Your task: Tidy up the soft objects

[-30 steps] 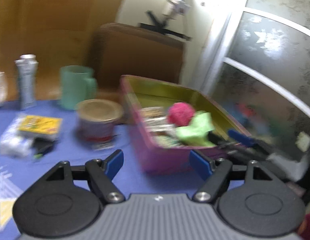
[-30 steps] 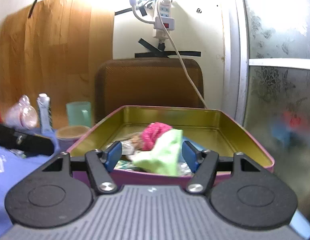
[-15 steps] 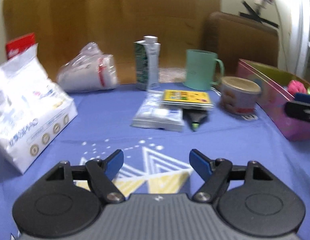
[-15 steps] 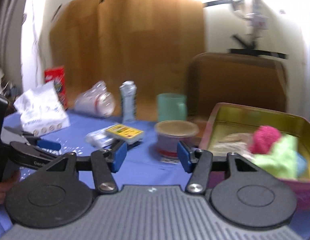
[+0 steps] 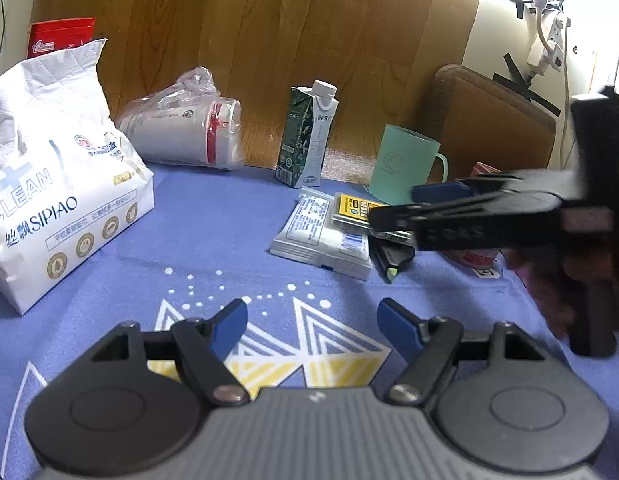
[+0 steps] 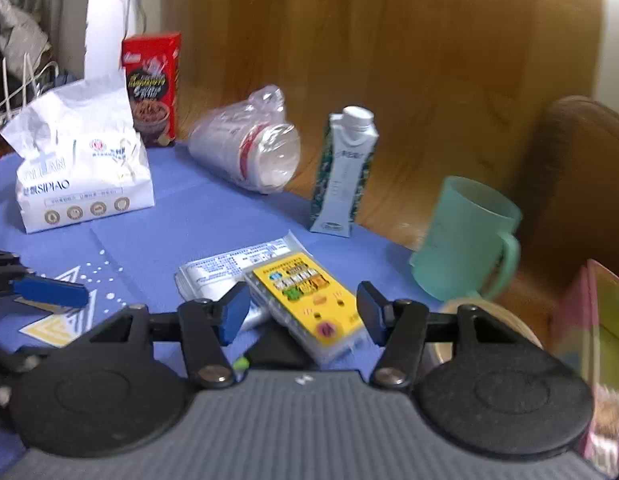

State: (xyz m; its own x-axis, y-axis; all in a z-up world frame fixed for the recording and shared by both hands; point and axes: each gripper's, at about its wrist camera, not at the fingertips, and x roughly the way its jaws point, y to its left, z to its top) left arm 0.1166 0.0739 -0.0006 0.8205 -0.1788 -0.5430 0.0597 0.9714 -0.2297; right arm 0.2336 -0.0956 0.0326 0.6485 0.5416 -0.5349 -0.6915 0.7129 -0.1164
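Note:
My left gripper (image 5: 312, 330) is open and empty above the blue cloth. My right gripper (image 6: 302, 312) is open and empty, just above a yellow-labelled flat pack (image 6: 309, 300) that lies on a white wipes packet (image 6: 225, 268). In the left wrist view the right gripper (image 5: 425, 204) reaches in from the right over the yellow pack (image 5: 355, 208) and white packet (image 5: 321, 236). A white tissue bag (image 5: 49, 184) stands at the left and also shows in the right wrist view (image 6: 77, 160). The pink tin's corner (image 6: 601, 320) shows at the right edge.
A bagged stack of paper cups (image 5: 185, 132), a milk carton (image 5: 309, 136), a teal mug (image 5: 405, 164) and a red box (image 6: 153, 84) stand along the wooden back wall. A round tub (image 6: 493, 324) sits by the tin. A brown chair back (image 5: 497, 120) is behind.
Both grippers have swung left, away from the pink tin with the pink and green soft things, toward the table's middle. The right gripper now hovers over the yellow pack.

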